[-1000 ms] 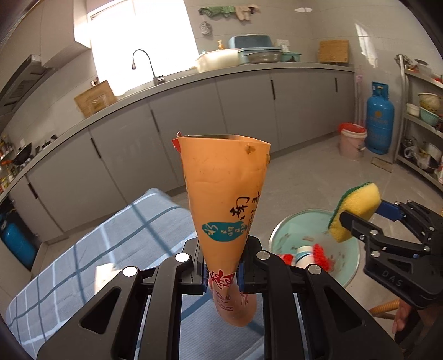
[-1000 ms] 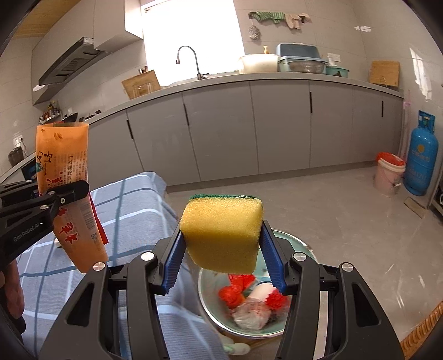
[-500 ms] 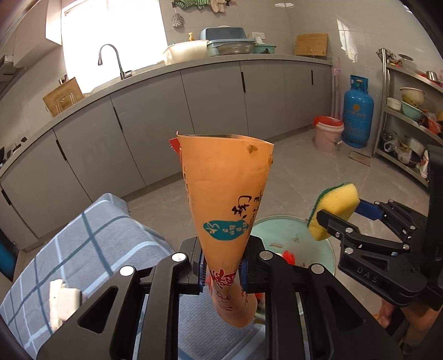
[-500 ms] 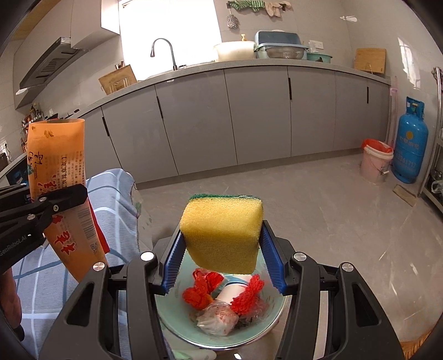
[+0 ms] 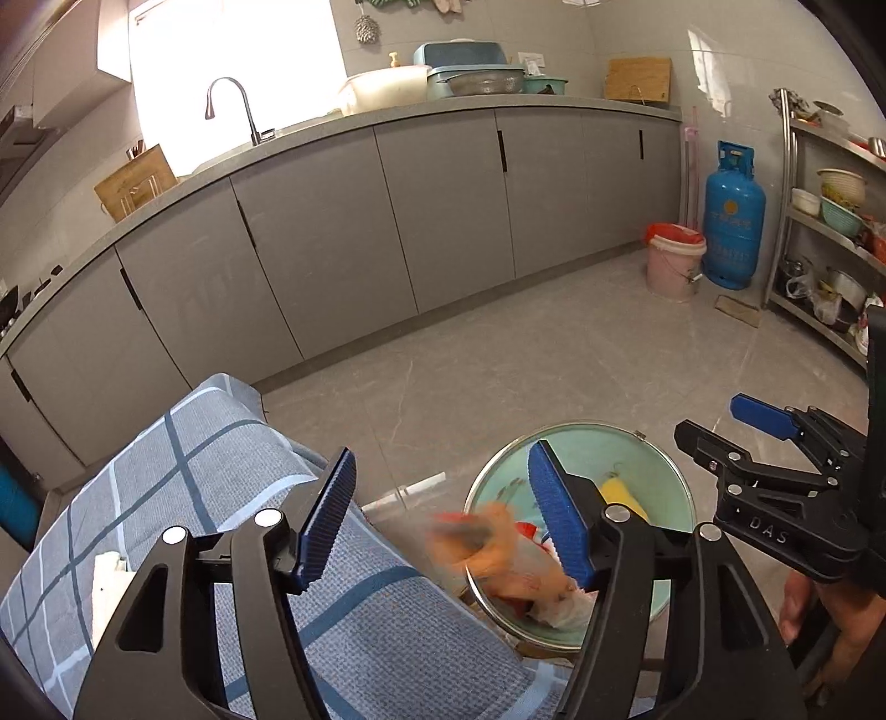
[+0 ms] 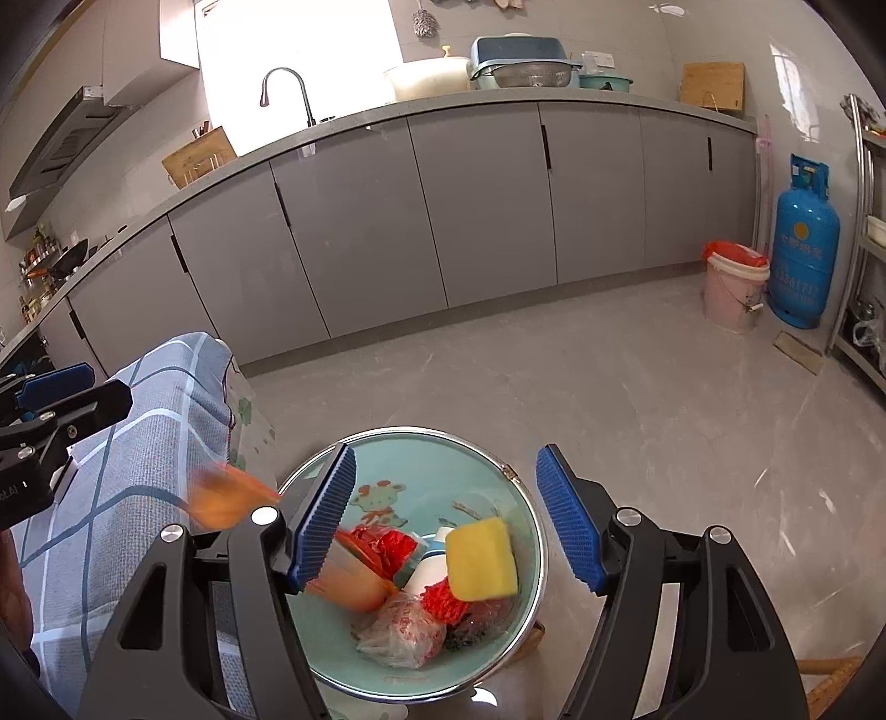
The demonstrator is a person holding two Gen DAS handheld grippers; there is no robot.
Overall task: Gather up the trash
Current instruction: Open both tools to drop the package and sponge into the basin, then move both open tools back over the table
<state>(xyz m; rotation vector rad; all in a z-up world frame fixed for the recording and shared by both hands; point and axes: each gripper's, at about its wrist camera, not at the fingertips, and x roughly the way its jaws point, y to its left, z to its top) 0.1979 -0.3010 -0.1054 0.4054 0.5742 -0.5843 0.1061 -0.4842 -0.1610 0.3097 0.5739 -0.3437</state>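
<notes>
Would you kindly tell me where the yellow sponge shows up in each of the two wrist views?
Left wrist view: the yellow sponge is lower right of centre, in the green basin, mostly hidden behind a black finger.
Right wrist view: the sponge is low centre, lying on the trash in the basin.
Shared landmark: the blue gas cylinder at right.

Grey cabinets line a tiled kitchen; bright window, pale marble floor.
</notes>
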